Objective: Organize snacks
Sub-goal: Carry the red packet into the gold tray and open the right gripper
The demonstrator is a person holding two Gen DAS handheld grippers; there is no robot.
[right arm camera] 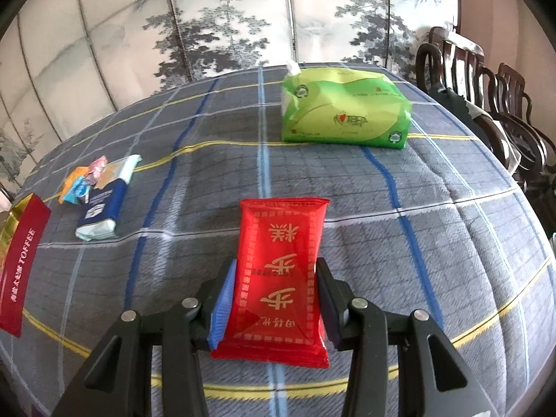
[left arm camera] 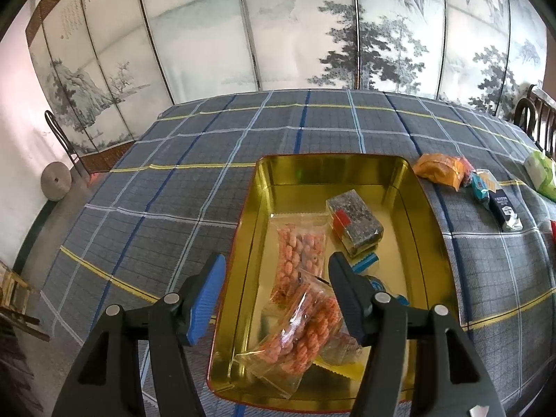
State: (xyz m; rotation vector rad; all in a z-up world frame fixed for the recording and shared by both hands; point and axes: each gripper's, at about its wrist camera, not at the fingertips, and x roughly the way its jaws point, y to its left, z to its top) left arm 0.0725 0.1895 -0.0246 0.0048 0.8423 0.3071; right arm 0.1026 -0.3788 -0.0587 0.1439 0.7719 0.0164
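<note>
Right gripper (right arm camera: 276, 299) clamps one red snack packet (right arm camera: 281, 271) between its two pads, the packet's long axis running straight away from the camera along the fingers, its far end raised over the plaid tablecloth (right arm camera: 382, 208). Gold characters run down the packet, upside down from this view, with a stamped date too faint to read fully. Left gripper (left arm camera: 274, 299) hangs with its jaws spread wide and nothing between them, over one gold tin (left arm camera: 413, 208) whose long axis runs away from the camera. Inside the tin lie two clear bags of pink-orange candies (left arm camera: 302, 253), one flat and one tilted nearer the camera, plus one dark speckled block (left arm camera: 354, 219) with a red sticker, lying diagonally. A blue item sits partly hidden behind the right finger. Right of the tin, a small heap holds one orange packet (left arm camera: 439, 170), a few small wrapped sweets and one navy pouch (right arm camera: 100, 208), lengthwise away from the camera. One green tissue pack (right arm camera: 347, 111) stands farther back. The tin's red side reads "TOFFEE" in the right wrist view.
</note>
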